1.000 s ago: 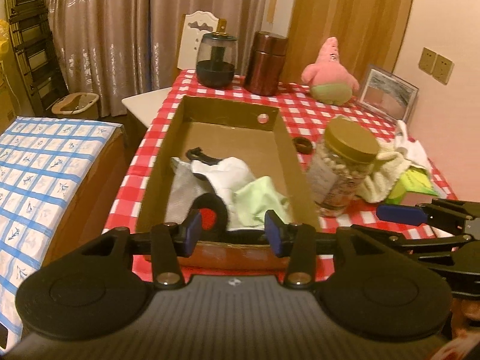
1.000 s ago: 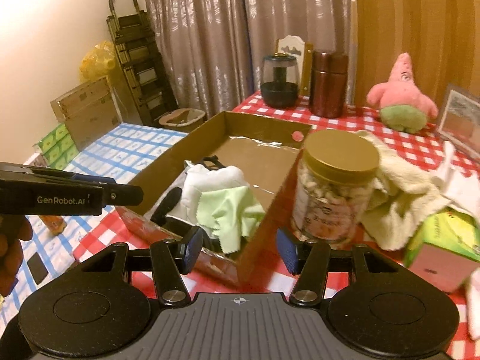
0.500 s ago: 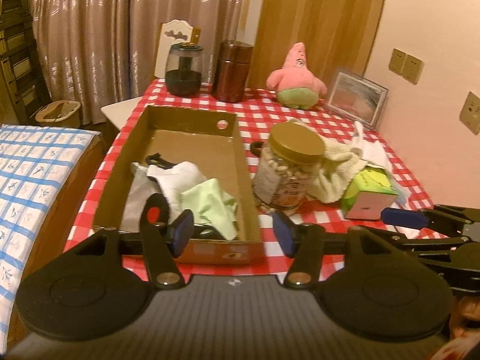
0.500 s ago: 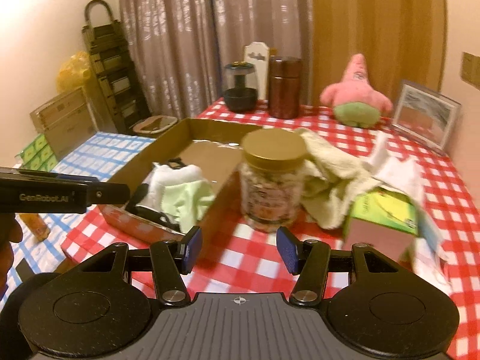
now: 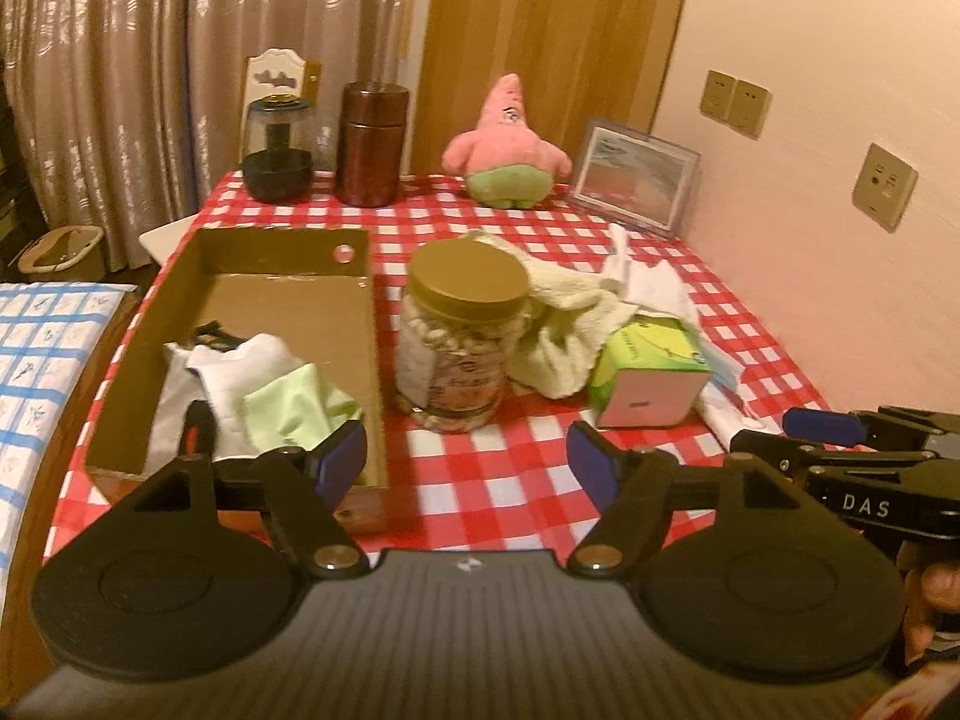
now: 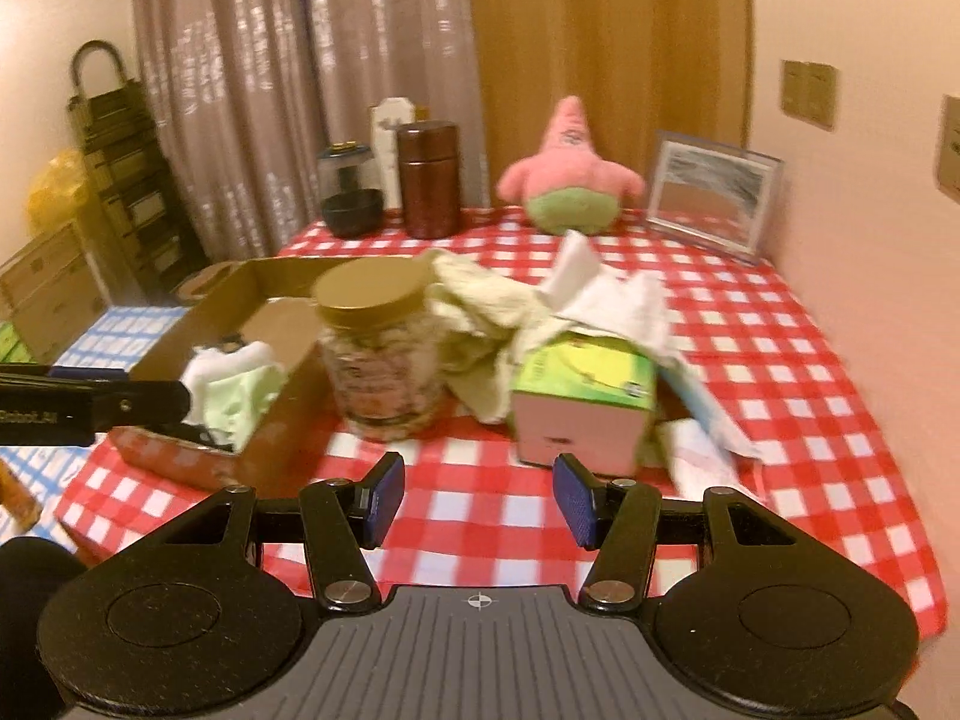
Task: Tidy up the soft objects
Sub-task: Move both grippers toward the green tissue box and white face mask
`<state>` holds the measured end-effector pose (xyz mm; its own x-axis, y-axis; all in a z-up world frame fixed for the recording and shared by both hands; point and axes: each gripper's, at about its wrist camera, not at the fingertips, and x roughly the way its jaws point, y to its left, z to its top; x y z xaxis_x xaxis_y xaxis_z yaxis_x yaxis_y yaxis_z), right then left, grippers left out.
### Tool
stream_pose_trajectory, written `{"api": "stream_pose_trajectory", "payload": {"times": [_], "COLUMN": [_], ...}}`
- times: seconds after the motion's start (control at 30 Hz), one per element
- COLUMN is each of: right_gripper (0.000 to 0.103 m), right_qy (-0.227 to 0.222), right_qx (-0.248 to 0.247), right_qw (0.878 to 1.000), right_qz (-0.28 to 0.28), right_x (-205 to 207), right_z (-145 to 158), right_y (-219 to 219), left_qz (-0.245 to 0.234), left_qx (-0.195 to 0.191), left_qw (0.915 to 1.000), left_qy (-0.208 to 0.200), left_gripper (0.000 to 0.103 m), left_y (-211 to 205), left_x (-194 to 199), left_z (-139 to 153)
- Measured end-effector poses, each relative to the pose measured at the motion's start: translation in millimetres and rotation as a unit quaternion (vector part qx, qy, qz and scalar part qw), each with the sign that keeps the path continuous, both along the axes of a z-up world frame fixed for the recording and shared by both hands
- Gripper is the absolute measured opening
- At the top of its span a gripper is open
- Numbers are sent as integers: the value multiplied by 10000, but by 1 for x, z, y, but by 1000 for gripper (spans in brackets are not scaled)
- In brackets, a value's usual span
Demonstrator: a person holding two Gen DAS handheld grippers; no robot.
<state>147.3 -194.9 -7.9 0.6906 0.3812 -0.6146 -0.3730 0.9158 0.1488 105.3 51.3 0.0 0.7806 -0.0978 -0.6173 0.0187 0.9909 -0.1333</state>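
Note:
A cardboard box (image 5: 282, 300) (image 6: 282, 402) on the red checked table holds white and green cloths (image 5: 264, 384) (image 6: 231, 378). A cream towel (image 5: 567, 324) (image 6: 480, 324) lies behind a glass jar (image 5: 462, 348) (image 6: 384, 360). White cloths (image 5: 648, 285) (image 6: 624, 300) lie behind a green tissue box (image 5: 651, 372) (image 6: 582, 396). A pink starfish plush (image 5: 507, 150) (image 6: 570, 180) sits at the back. My left gripper (image 5: 467, 459) is open and empty near the table's front edge. My right gripper (image 6: 477, 501) is open and empty, facing the tissue box.
A dark canister (image 5: 369, 147) (image 6: 429, 180), a black-based glass pot (image 5: 277, 153) (image 6: 351, 198) and a picture frame (image 5: 636, 177) (image 6: 711, 192) stand at the back. The wall is on the right. A blue-checked surface (image 5: 42, 372) lies left of the table.
Both grippers have drawn back and swung right, away from the box. The left gripper's jaws have opened wider. The jar, towel and tissue box are now central in both views.

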Motion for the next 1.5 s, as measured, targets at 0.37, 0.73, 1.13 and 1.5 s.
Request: {"api": "stream_pose_trajectory", "payload": {"times": [0.37,0.73,1.13,1.5], "right_gripper": [56,56,56,56], "right_qy": [76,161,26,325], "right_qx": [25,5,-461,-552], "right_qw": [9976,9960,9973,9977], "right_qz": [-682,-883,-575,-203], "right_x": [7,38,86,125], "right_z": [-3,8,1,-49], "right_y": [-55,-92,-123,-126], "left_qz": [-358,-797,-1396,-1882], "left_qx": [-14,59,331,664], "left_qw": [9993,9968,9896,9799], "left_qy": [56,29,-77,-52], "left_gripper": [78,78,78,77], "left_y": [-35,-75,-128,-175], "left_x": [22,59,129,197], "left_z": [-4,-5,-16,-47]}}
